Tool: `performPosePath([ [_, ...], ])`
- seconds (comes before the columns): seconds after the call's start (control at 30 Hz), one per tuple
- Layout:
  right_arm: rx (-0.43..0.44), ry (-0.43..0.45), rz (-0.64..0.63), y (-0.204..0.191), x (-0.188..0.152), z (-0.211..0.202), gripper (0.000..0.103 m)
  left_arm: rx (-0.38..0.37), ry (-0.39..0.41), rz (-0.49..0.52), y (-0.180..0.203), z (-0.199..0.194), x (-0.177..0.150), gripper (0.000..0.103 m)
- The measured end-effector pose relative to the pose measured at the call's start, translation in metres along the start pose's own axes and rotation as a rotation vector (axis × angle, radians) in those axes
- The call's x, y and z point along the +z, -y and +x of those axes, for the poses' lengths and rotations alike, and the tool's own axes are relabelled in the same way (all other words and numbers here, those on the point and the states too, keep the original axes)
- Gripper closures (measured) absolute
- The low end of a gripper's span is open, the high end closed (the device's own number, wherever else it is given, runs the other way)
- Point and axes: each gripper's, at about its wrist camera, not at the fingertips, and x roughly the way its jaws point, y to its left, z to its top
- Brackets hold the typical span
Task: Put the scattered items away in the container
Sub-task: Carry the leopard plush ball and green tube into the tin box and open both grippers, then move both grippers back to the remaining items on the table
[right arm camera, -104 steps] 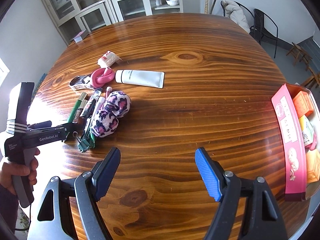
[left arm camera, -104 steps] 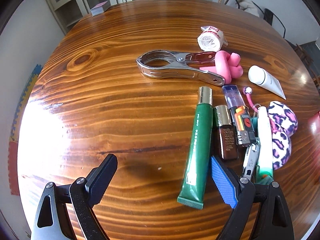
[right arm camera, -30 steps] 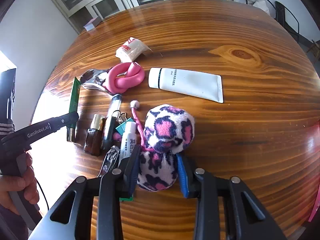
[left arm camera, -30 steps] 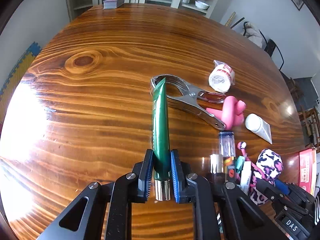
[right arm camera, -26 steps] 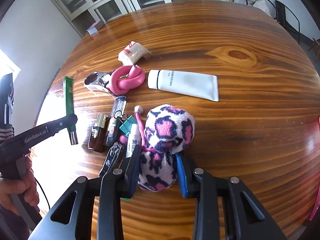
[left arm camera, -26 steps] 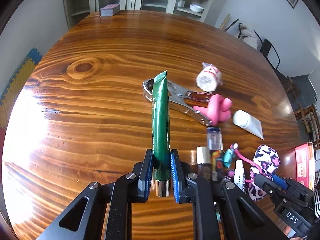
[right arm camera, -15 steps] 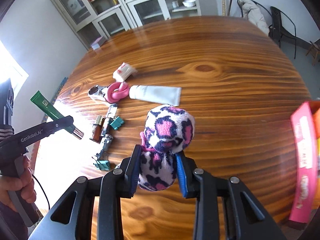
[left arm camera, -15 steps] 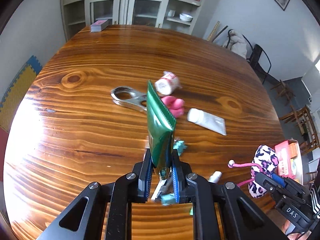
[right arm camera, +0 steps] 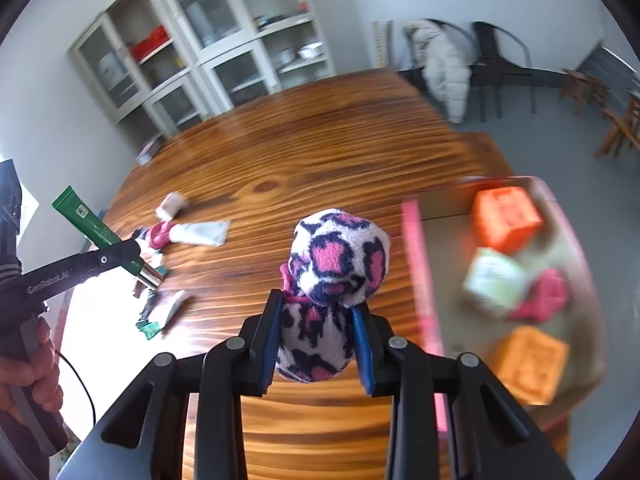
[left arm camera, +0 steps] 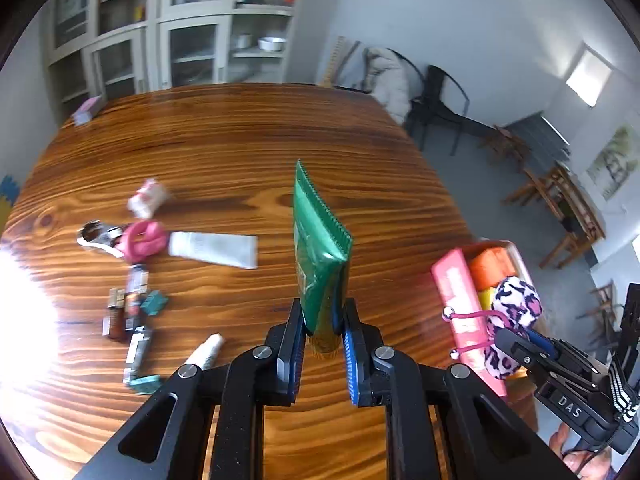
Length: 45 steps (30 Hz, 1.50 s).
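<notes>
My left gripper (left arm camera: 320,344) is shut on a green tube (left arm camera: 318,256), held upright above the wooden table (left arm camera: 240,152). My right gripper (right arm camera: 316,344) is shut on a pink, white and black leopard-print plush toy (right arm camera: 336,256), lifted off the table. The same toy (left arm camera: 514,308) shows at the right of the left wrist view, over the pink-walled container (left arm camera: 456,280). In the right wrist view the container (right arm camera: 418,264) lies just right of the toy and holds orange blocks (right arm camera: 506,218) and a pale box. The green tube (right arm camera: 86,218) shows at far left there.
On the left of the table lie a white tube (left arm camera: 214,246), a pink twisted item (left arm camera: 144,238) on a metal clip, a wrapped roll (left arm camera: 146,198), small bottles (left arm camera: 124,308) and a small white tube (left arm camera: 206,352). Chairs (left arm camera: 436,100) and cabinets (left arm camera: 180,48) stand behind.
Both grippers have risen and swung right, away from the pile, carrying the green tube and the plush toy. The container has come into view close beside the toy.
</notes>
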Motion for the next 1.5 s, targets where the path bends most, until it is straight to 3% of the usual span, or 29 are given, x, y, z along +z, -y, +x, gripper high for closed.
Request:
performPosePath([
  [0.2, -0.076, 0.044, 0.086, 0.068, -0.005, -0.033, 0.068, -0.084, -0.008, 0.101, 0.076, 0.017, 0.008, 0.085],
  [0.37, -0.108, 0.05, 0.126, 0.101, -0.015, -0.05, 0.068, -0.148, -0.014, 0.167, 0.132, 0.034, 0.019, 0.085],
  [0.6, -0.106, 0.053, 0.147, 0.116, -0.024, -0.055, 0.068, -0.195, -0.021, 0.26, 0.194, 0.06, 0.033, 0.085],
  [0.73, -0.086, 0.05, 0.14, 0.116, -0.025, -0.054, 0.068, -0.18, -0.044, 0.292, 0.216, 0.079, 0.04, 0.084],
  [0.77, -0.078, 0.046, 0.138, 0.115, -0.025, -0.053, 0.068, -0.173, -0.056, 0.289, 0.219, 0.083, 0.042, 0.078],
  [0.87, -0.052, 0.034, 0.14, 0.115, -0.024, -0.048, 0.065, -0.154, -0.049, 0.252, 0.218, 0.085, 0.045, 0.027],
  [0.9, -0.044, 0.029, 0.143, 0.116, -0.023, -0.046, 0.065, -0.15, -0.024, 0.24, 0.217, 0.083, 0.045, 0.023],
  [1.3, -0.008, -0.011, 0.116, 0.106, -0.018, -0.028, 0.064, -0.114, -0.019, 0.123, 0.163, 0.072, 0.045, 0.024],
  [1.5, 0.005, 0.003, 0.115, 0.098, -0.016, -0.024, 0.04, -0.074, -0.026, 0.06, 0.128, 0.065, 0.036, 0.024],
])
